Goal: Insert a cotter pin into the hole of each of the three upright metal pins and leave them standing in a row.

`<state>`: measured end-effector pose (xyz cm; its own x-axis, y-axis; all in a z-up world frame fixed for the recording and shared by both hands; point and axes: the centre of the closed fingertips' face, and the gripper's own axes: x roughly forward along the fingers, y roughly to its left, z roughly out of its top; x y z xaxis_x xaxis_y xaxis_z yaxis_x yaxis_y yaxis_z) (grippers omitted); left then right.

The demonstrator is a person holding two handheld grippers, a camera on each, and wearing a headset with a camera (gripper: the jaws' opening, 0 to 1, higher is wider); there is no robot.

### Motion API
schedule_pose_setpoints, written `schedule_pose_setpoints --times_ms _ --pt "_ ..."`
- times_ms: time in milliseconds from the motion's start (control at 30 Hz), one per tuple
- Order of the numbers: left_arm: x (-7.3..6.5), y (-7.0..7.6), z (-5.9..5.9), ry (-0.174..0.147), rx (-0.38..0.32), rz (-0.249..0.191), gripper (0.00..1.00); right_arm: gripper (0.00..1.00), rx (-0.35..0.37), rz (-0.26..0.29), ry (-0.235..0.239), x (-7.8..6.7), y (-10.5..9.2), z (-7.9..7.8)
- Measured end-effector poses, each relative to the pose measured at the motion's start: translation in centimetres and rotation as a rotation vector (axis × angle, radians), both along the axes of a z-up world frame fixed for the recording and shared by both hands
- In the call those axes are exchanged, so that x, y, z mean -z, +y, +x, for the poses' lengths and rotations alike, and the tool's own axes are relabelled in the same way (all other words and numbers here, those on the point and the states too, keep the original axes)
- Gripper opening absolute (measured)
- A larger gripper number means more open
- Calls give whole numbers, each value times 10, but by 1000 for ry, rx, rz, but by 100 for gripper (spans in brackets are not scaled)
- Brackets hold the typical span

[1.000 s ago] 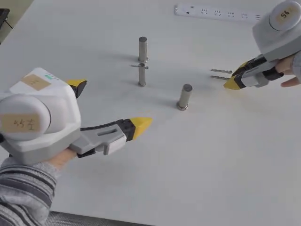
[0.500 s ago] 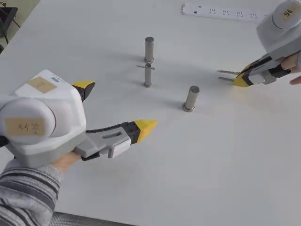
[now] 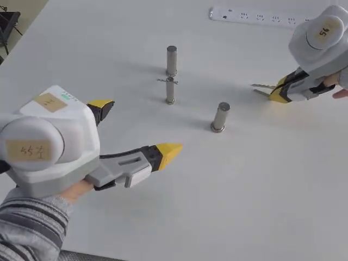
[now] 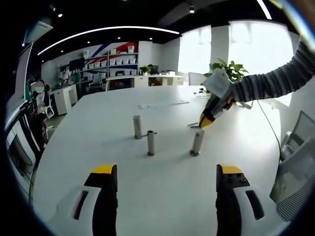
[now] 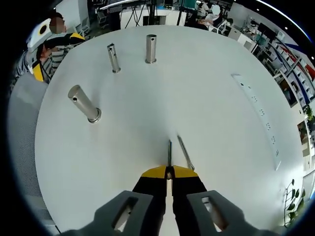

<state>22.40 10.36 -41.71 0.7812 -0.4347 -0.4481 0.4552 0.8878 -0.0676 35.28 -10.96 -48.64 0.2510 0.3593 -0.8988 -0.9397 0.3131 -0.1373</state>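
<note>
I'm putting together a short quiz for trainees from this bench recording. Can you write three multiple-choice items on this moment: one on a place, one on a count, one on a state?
1. Which metal pin already carries a cotter pin?
A. the middle one of the row
B. the far end one
C. the near end one

2. How many metal pins stand upright on the table?
A. two
B. three
C. five

3. How is the left claw?
A. open, holding nothing
B. shut on a cotter pin
C. shut on a metal pin

Key:
1 A: a cotter pin crosses the middle pin near its top, and the end pins are bare.
2 B: the head view shows three standing.
3 A: in the left gripper view its jaws stand far apart with bare table between them.
</note>
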Motion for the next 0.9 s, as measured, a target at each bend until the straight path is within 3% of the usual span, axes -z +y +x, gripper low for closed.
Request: schedule_pose_setpoints --times_ms 467,900 --pt "-12 -18 6 -17 81 3 69 0 -32 134 -151 -33 13 -7" --pt "-23 -58 10 11 187 -45 53 0 -124 262 -237 -70 42 -46"
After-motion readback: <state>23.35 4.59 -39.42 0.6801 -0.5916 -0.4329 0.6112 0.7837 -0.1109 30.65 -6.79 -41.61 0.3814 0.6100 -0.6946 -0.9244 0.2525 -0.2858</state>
